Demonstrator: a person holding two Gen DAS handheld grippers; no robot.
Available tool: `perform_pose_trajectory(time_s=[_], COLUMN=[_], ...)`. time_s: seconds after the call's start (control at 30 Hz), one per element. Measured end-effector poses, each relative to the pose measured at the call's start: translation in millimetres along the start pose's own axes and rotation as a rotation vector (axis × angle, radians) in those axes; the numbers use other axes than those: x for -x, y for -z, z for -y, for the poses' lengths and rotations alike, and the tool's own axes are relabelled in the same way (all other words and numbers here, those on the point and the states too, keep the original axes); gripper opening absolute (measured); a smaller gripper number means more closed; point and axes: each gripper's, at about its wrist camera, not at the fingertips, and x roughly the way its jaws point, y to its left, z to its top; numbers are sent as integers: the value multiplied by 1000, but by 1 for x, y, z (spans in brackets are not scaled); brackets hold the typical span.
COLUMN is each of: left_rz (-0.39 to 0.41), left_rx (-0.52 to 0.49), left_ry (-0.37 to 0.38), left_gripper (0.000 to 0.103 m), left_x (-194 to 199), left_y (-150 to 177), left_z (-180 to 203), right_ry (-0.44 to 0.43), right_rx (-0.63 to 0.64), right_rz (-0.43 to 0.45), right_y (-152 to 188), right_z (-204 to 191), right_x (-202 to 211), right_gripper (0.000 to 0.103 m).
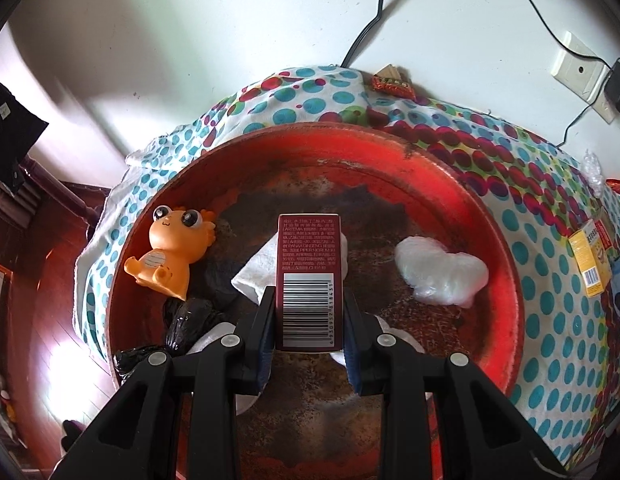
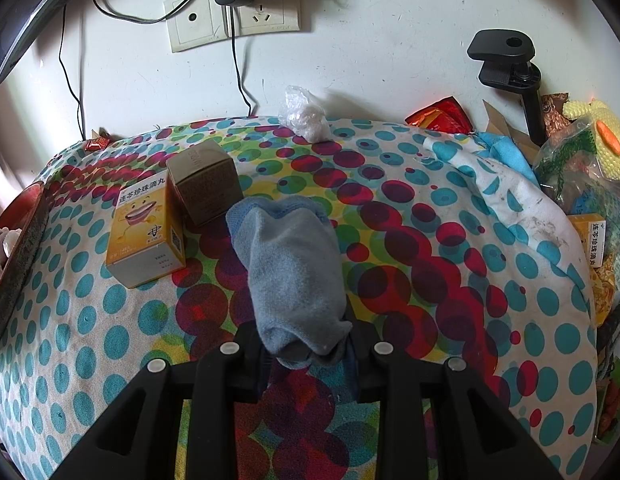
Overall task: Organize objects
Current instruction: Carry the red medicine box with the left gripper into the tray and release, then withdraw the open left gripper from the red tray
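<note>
Both clamped: left gripper (image 1: 310,320) on barcoded maroon box (image 1: 308,276); right gripper (image 2: 307,344) on blue sock (image 2: 293,268).

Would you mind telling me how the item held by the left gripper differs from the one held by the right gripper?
The left gripper clamps a rigid maroon box with a barcode; the right gripper pinches a soft grey-blue sock. The maroon box keeps straight edges, while the sock bulges and folds. The maroon box is over the red tray; the sock is over the dotted cloth. Both are gripped at one end.
</note>
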Motion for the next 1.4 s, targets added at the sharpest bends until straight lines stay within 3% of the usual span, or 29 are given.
perform_pose_trajectory(time_s=[0.4, 0.57, 0.63, 1.0, 1.13, 1.4], left_rz=[-19, -15, -7, 39, 44, 80], left_rx=[1, 1, -10, -25, -14, -4], left_ry=[-12, -22, -35, -20, 19, 54], left_gripper=[31, 48, 63, 68, 76, 77], left_x=[-13, -13, -12, 15, 28, 54], left_y=[-1, 0, 1, 5, 12, 33], left_z=[-2, -2, -1, 0, -3, -8], right_ry=[9, 12, 12, 18, 21, 26], right_rx=[-3, -4, -5, -8, -8, -10], right_rz=[0, 0, 0, 0, 0, 0], right_y=[0, 0, 0, 0, 0, 0], right_z=[-2, -2, -2, -3, -3, -6], right_x=[-1, -1, -1, -2, -2, -2], right_gripper=[28, 28, 28, 28, 28, 29])
